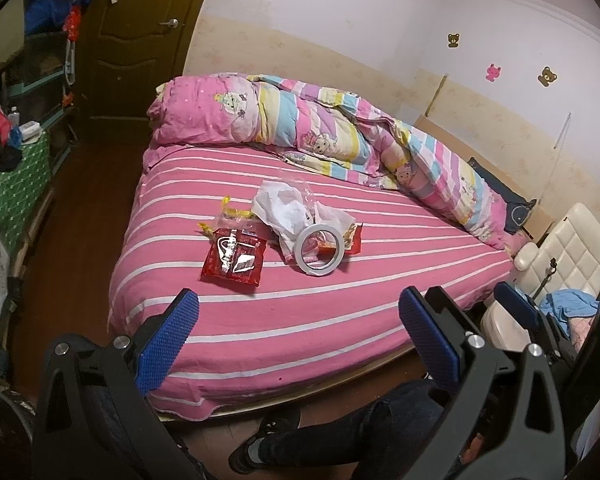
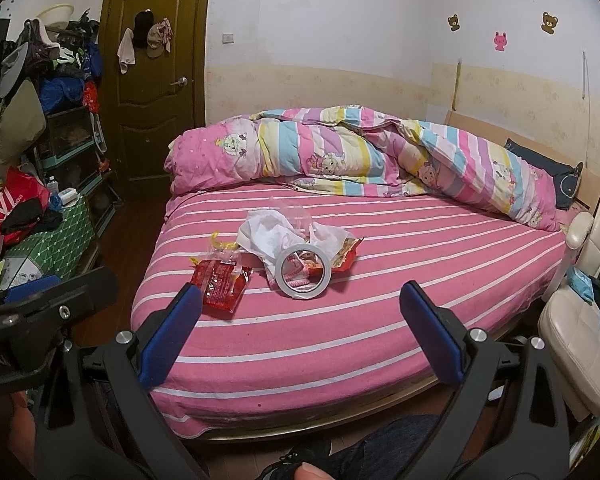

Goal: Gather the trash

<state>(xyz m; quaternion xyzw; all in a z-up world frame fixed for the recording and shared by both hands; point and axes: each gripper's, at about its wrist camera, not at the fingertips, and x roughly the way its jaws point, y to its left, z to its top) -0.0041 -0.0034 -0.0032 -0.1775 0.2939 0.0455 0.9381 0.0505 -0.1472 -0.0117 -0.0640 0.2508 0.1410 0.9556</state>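
Trash lies in the middle of the pink striped bed (image 1: pixel 300 320) (image 2: pixel 380 320): a red snack wrapper (image 1: pixel 234 258) (image 2: pixel 220 284), a roll of tape (image 1: pixel 320 250) (image 2: pixel 303 273), a crumpled white and clear plastic bag (image 1: pixel 284 208) (image 2: pixel 266 236), a yellow wrapper (image 1: pixel 232 212) (image 2: pixel 224 246) and an orange packet (image 1: pixel 352 238) (image 2: pixel 346 256). My left gripper (image 1: pixel 296 332) is open and empty above the bed's near edge. My right gripper (image 2: pixel 300 328) is open and empty, also short of the trash; it shows at the right of the left wrist view (image 1: pixel 516 308).
A rolled quilt (image 1: pixel 340 128) (image 2: pixel 380 152) lies along the bed's far side. A brown door (image 2: pixel 156 80) stands behind. Cluttered shelves (image 2: pixel 64 120) and a green box (image 2: pixel 52 236) are on the left. A cream chair (image 2: pixel 580 320) is on the right. The person's leg (image 1: pixel 340 432) is below.
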